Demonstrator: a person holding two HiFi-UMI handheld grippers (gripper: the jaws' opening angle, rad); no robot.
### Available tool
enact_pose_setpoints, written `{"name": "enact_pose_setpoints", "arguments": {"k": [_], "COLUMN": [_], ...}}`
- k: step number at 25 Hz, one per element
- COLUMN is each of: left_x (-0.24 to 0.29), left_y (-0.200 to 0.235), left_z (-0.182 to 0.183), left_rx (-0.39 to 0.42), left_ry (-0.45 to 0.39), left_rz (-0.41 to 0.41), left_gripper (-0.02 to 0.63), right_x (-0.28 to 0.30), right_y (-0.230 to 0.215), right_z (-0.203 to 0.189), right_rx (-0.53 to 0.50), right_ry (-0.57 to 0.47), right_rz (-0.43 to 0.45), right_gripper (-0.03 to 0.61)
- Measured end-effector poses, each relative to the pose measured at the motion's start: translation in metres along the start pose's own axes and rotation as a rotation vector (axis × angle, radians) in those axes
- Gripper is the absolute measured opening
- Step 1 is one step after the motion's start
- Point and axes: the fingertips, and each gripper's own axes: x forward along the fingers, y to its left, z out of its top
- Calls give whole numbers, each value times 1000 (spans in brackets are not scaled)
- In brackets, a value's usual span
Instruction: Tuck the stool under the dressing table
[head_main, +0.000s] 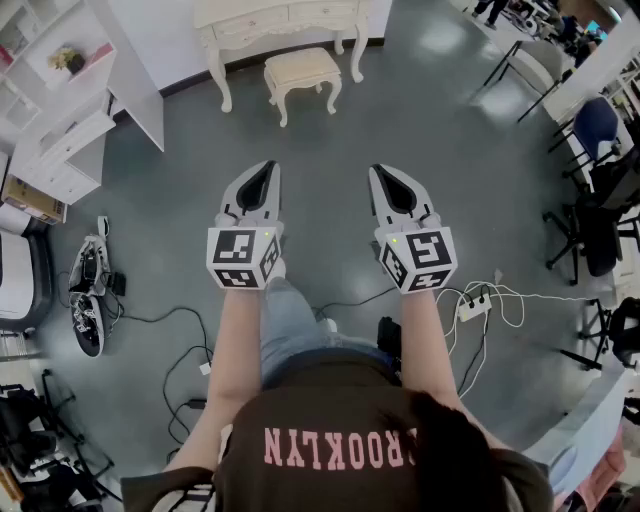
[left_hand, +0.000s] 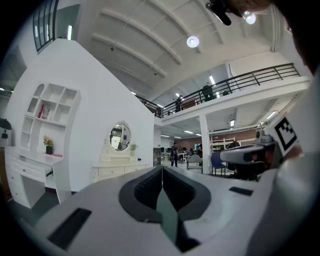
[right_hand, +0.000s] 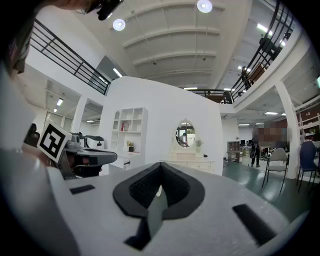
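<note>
left hand-held gripper (head_main: 266, 170): jaws together, nothing between them. right hand-held gripper (head_main: 381, 174): likewise jaws together, nothing in them. Both are held level in front of the person, side by side with a gap between them, noses toward the dressing table (head_main: 280, 20).

stool (head_main: 302, 72) stands on the grey floor (head_main: 330, 150) just in front of the dressing table, lined up with the gap between its front legs. Seat is mostly out from under the top, so not tucked in. Both grippers are well apart from the stool, with bare floor between.

Around it:
- oval mirror (left_hand: 120, 136) on the dressing table, against the white wall
- white shelving unit (head_main: 60, 120) just left of the dressing table
- power strip (head_main: 474, 305) with loose cables on the floor to the person's right
- office chairs (head_main: 597, 130) further out on that side
</note>
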Motion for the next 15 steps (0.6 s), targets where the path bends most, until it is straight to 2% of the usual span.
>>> {"name": "enact_pose_setpoints", "arguments": {"k": [7,15], "left_x": [12,80], "left_y": [14,64], "left_z": [-4,-8], "left_rx": [12,2], "left_ry": [3,14], "left_rz": [7,15], "left_gripper": [6,6], "right_x": [20,97], "right_y": [-1,-33], "right_z": [-7,-12], "right_rx": [-10,41], "right_ry": [12,13], "right_rz": [12,-7], "right_gripper": [-2,-2]}}
